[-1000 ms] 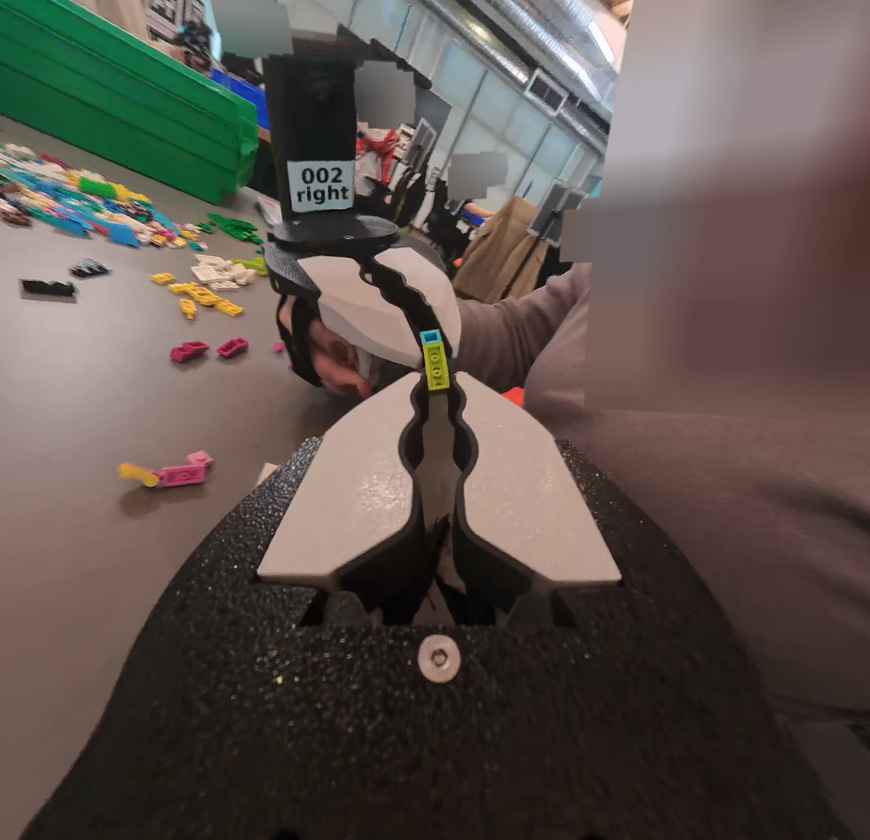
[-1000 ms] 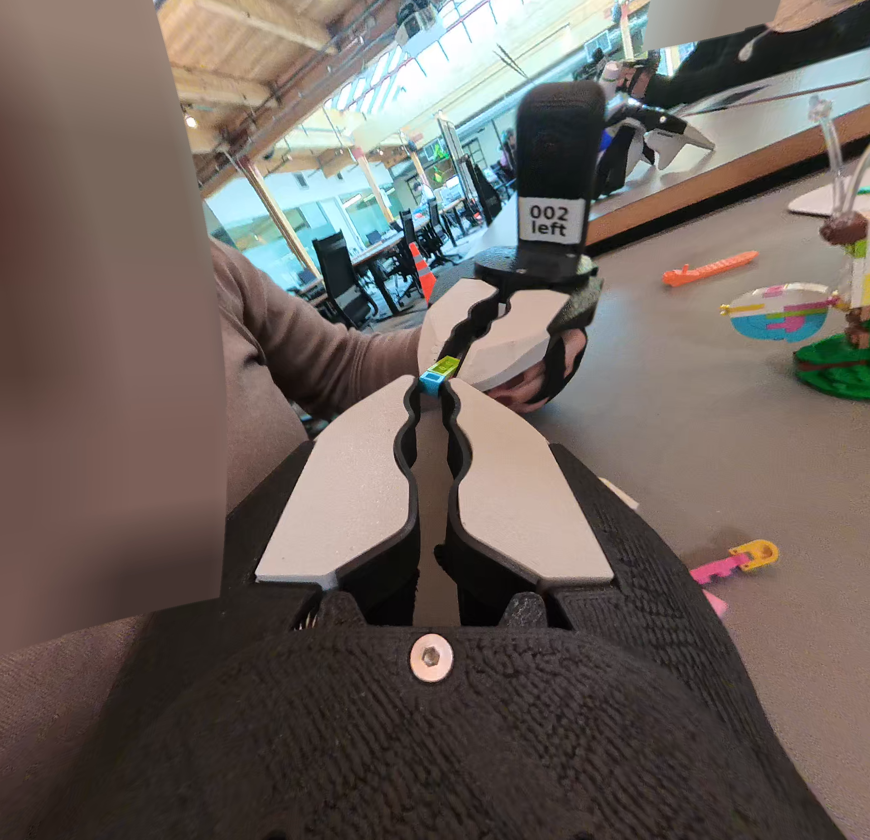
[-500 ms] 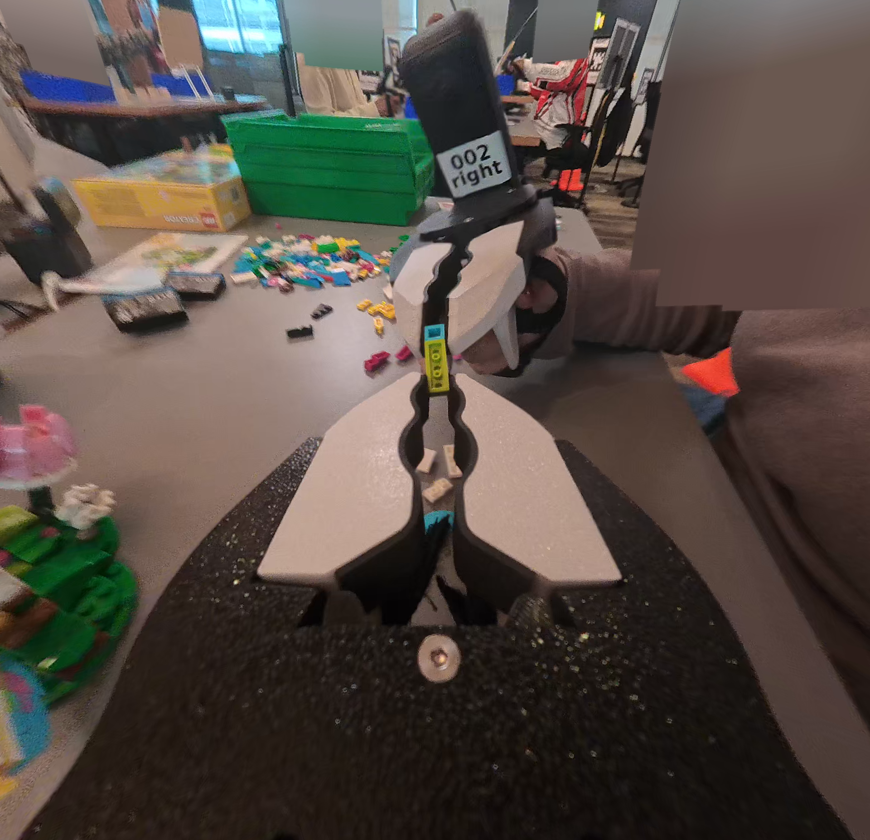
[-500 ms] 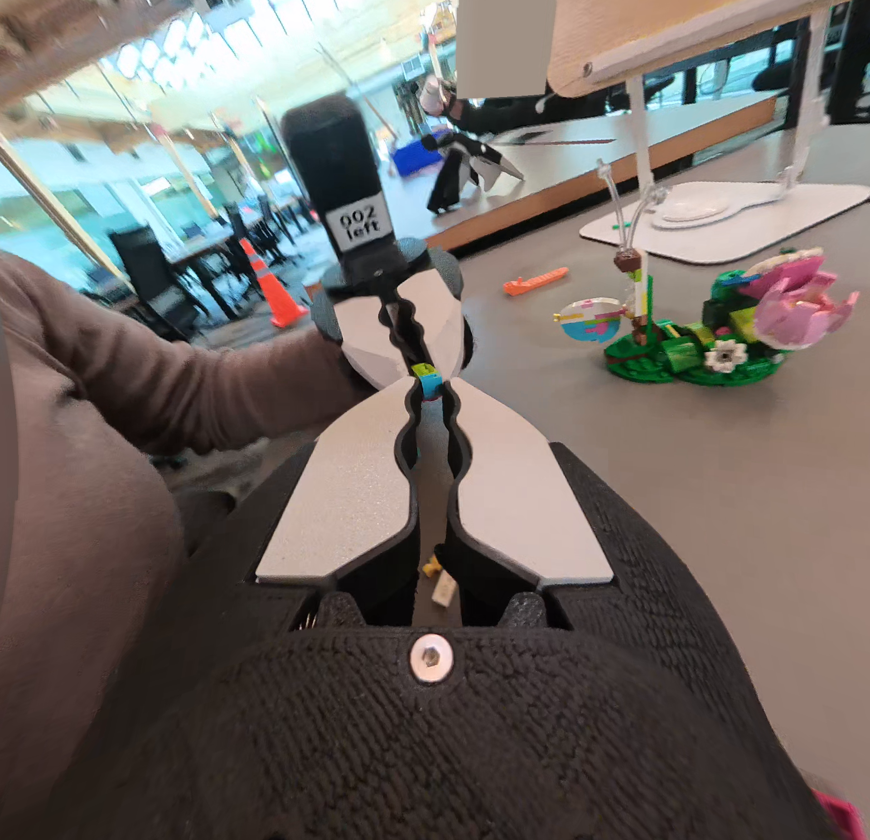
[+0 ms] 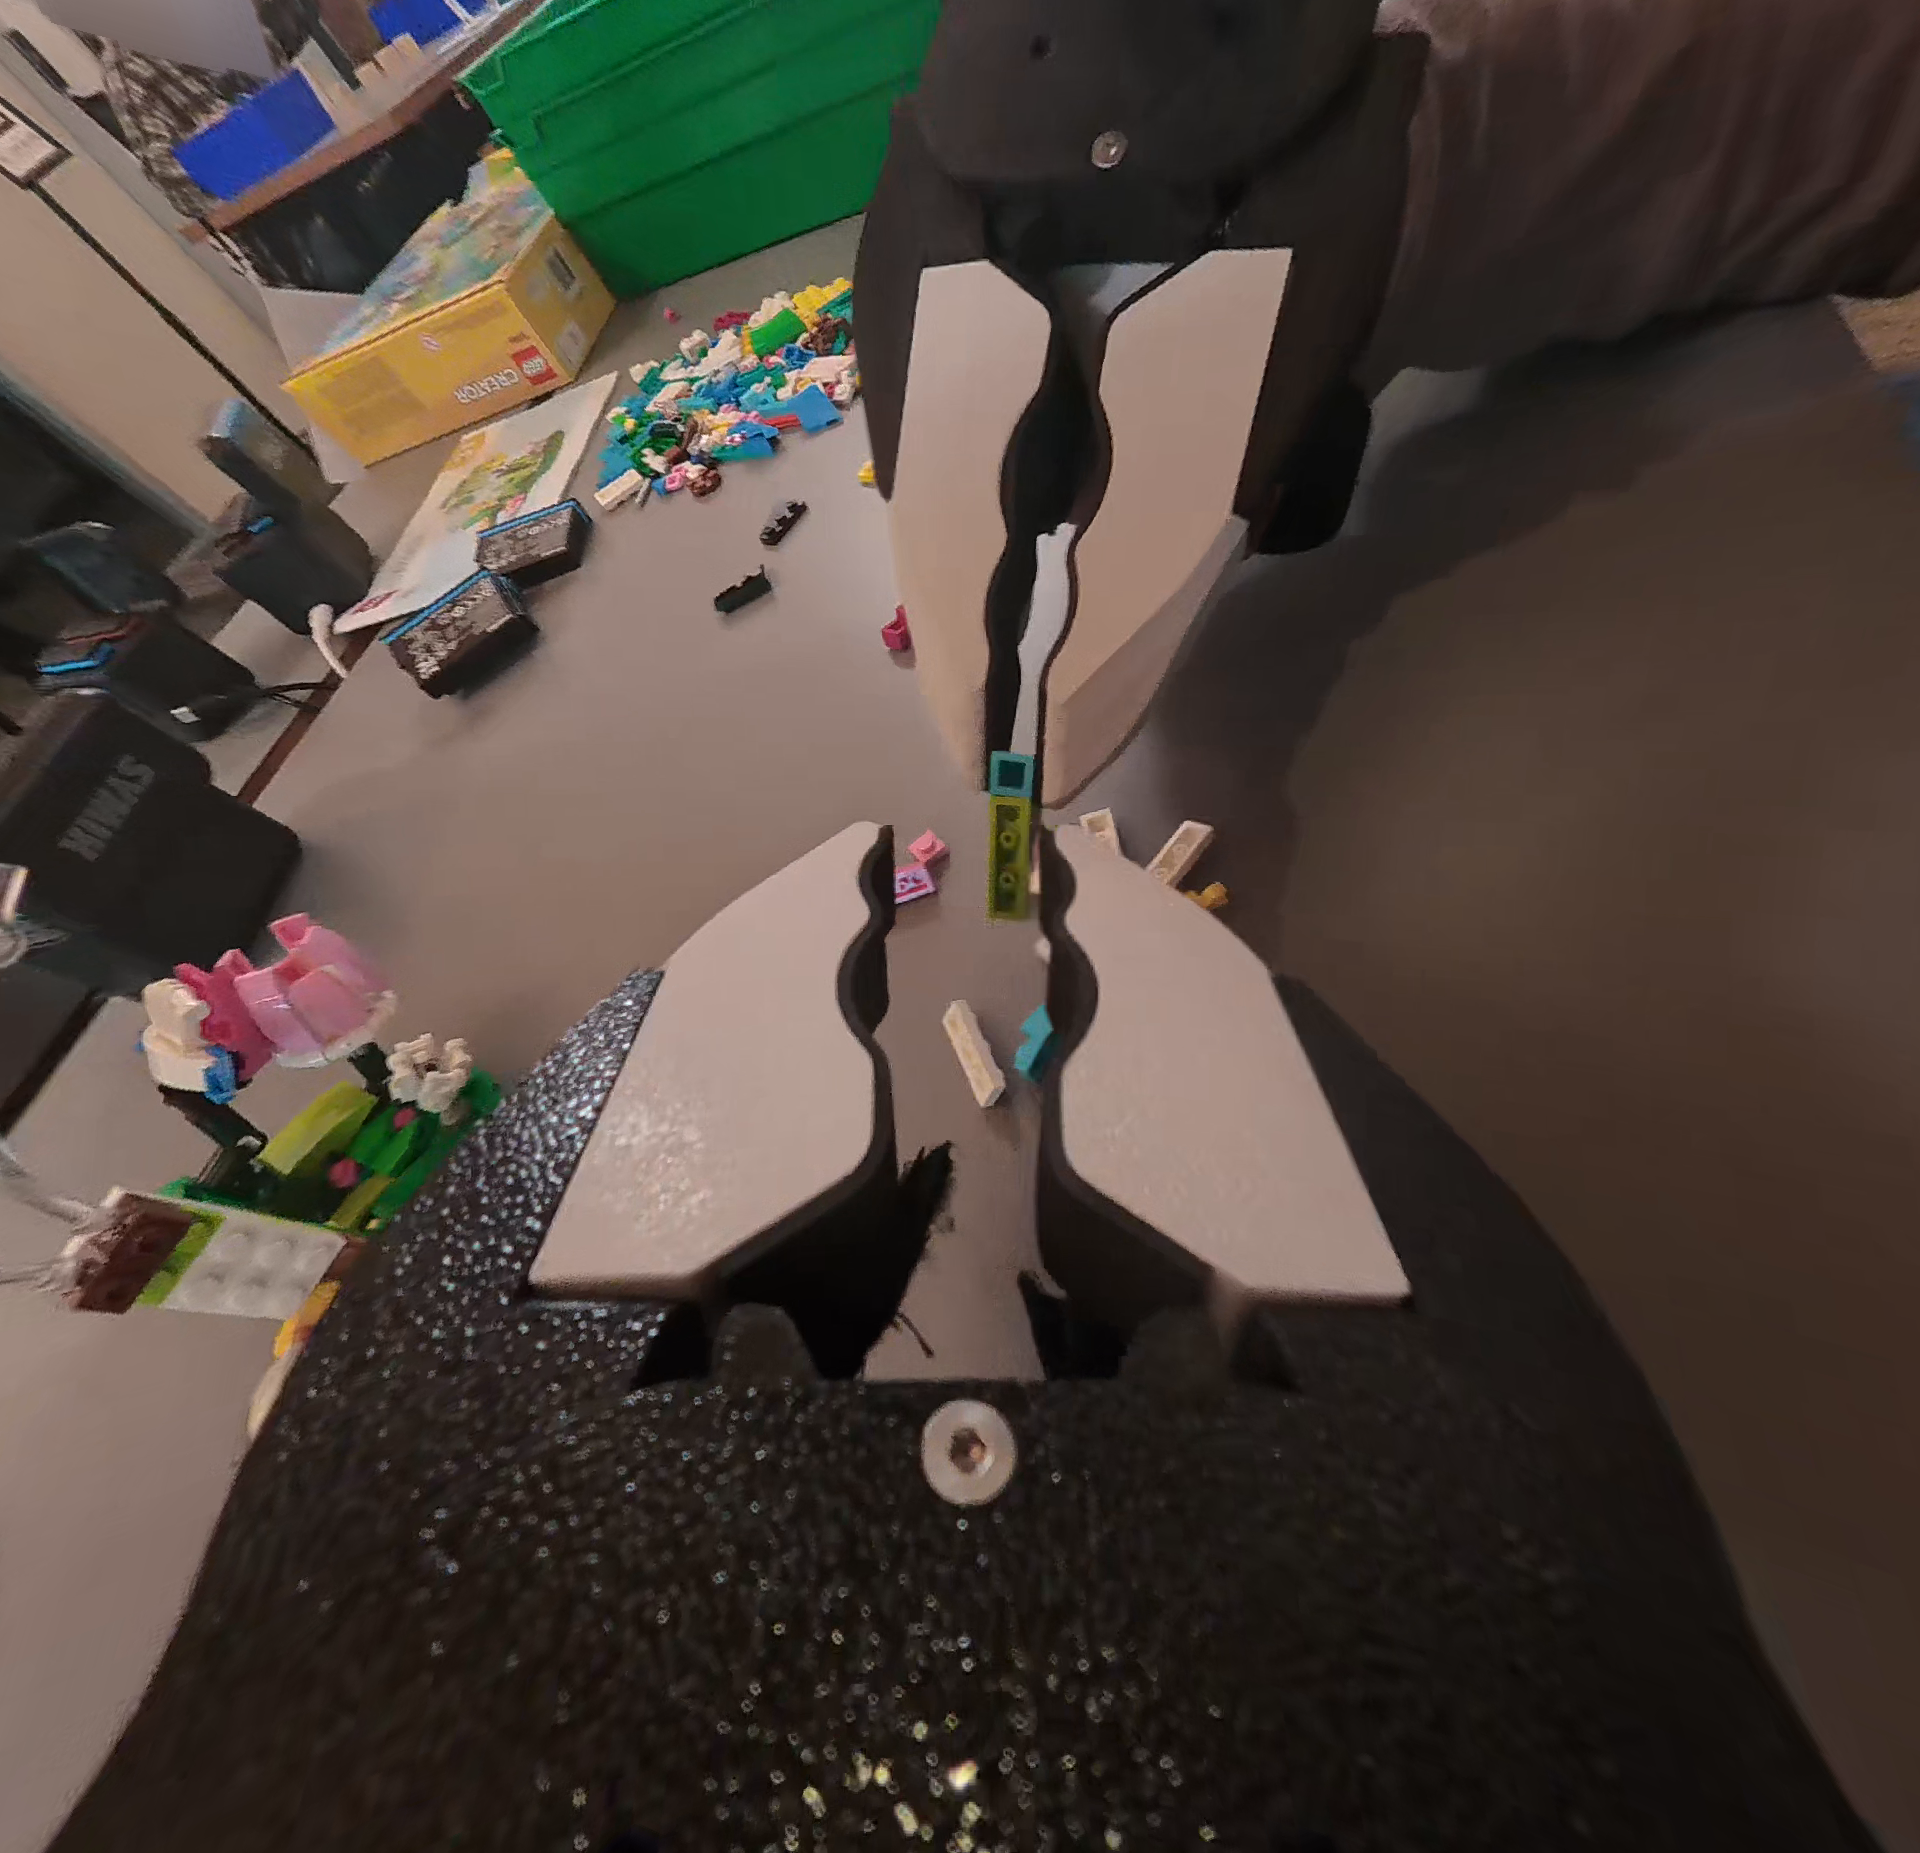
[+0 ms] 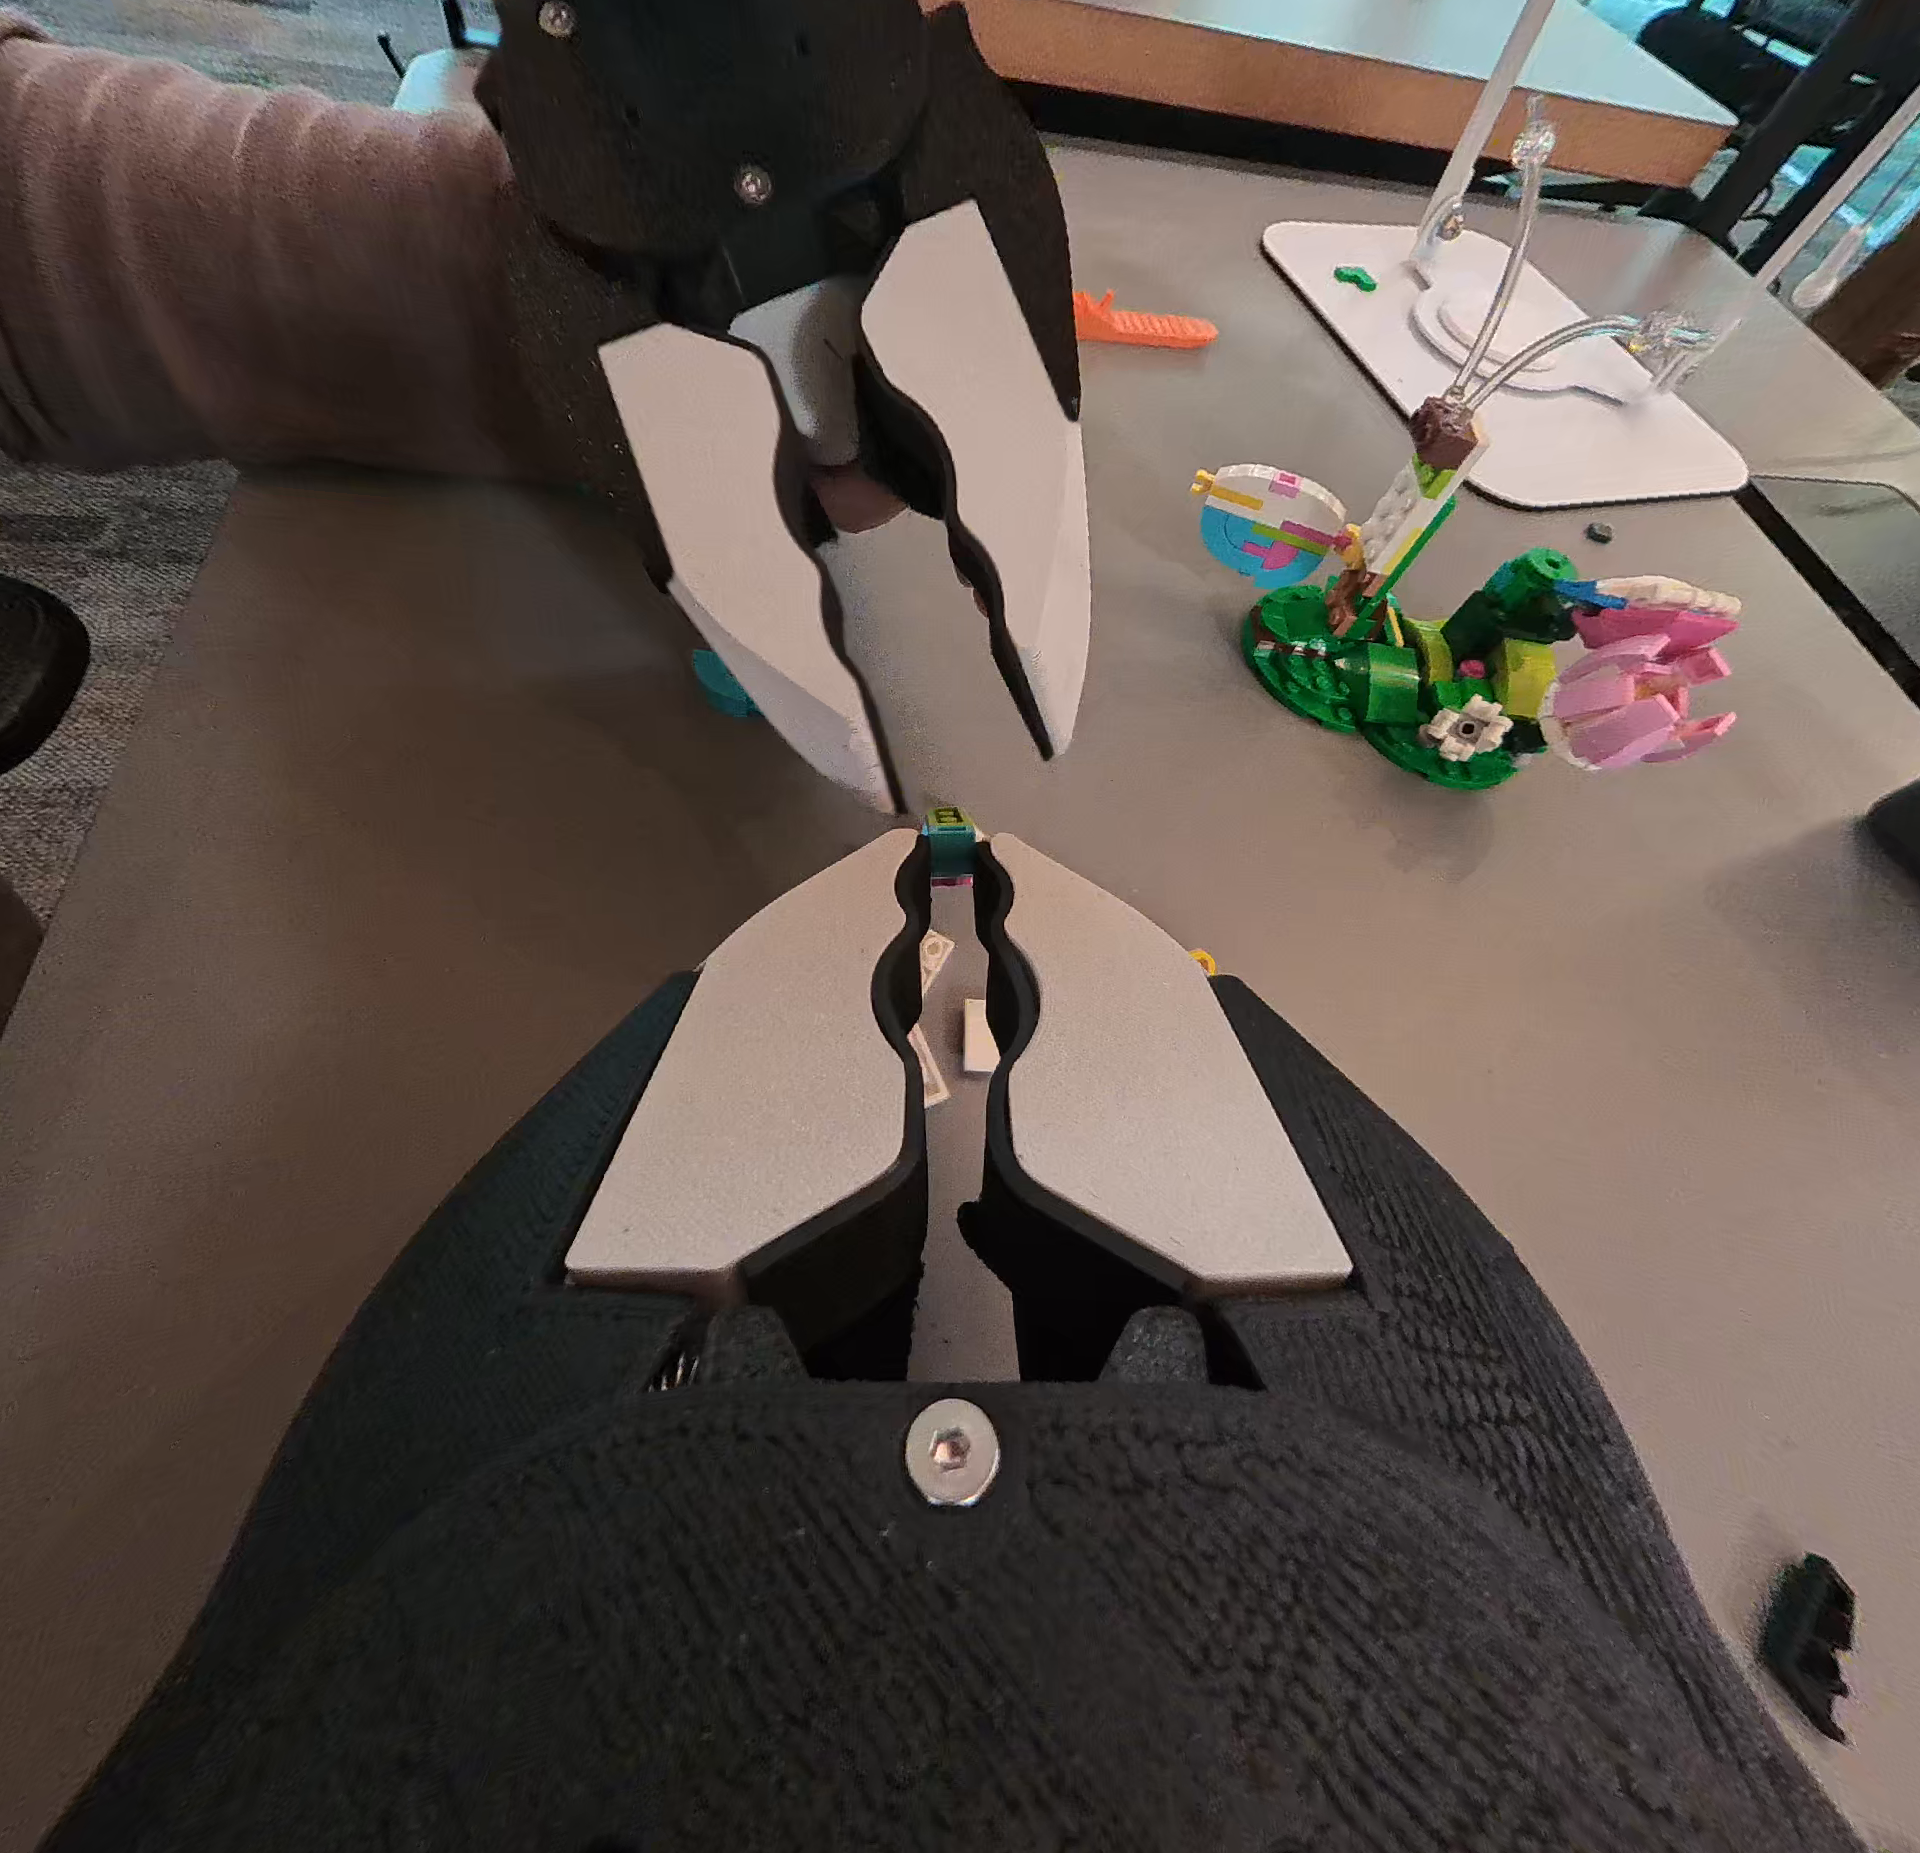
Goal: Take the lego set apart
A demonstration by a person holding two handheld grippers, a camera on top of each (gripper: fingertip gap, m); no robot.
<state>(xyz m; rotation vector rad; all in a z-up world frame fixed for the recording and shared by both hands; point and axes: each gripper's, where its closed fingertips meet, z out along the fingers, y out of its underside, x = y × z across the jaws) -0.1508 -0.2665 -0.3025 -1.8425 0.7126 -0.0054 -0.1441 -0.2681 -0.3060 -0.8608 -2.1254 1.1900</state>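
My right gripper [image 6: 951, 845] is shut on a small teal brick [image 6: 948, 849] with a lime-green plate [image 6: 951, 818] stuck to its end. In the left wrist view the right gripper [image 5: 1013, 764] points down and the lime plate [image 5: 1008, 868] hangs from the teal brick [image 5: 1011, 773]. My left gripper [image 5: 966, 853] is open and empty, its fingers either side of the lime plate without gripping it. It also shows in the right wrist view [image 6: 966, 775], open, just above the piece. The flower lego set [image 6: 1455, 660] stands on the table to the right; it also shows in the left wrist view [image 5: 291, 1076].
Loose white plates [image 5: 975, 1065] and small teal and pink pieces lie on the grey table under the grippers. A pile of bricks [image 5: 727, 401], a yellow box [image 5: 457, 349] and green bins [image 5: 727, 89] stand farther off. An orange separator [image 6: 1143, 326] and a white stand base [image 6: 1507, 369] lie beyond. Left and right tips are no more than a few centimetres apart. Left tips and right tips are each some 20 cm from the flower lego set [image 6: 1455, 660]. Look for it in the left wrist view [image 5: 349, 1195] too.
Both grippers have tipped down toward the table. My left gripper has opened and let go of the lime plate. The right gripper still holds the teal brick with the plate on it.
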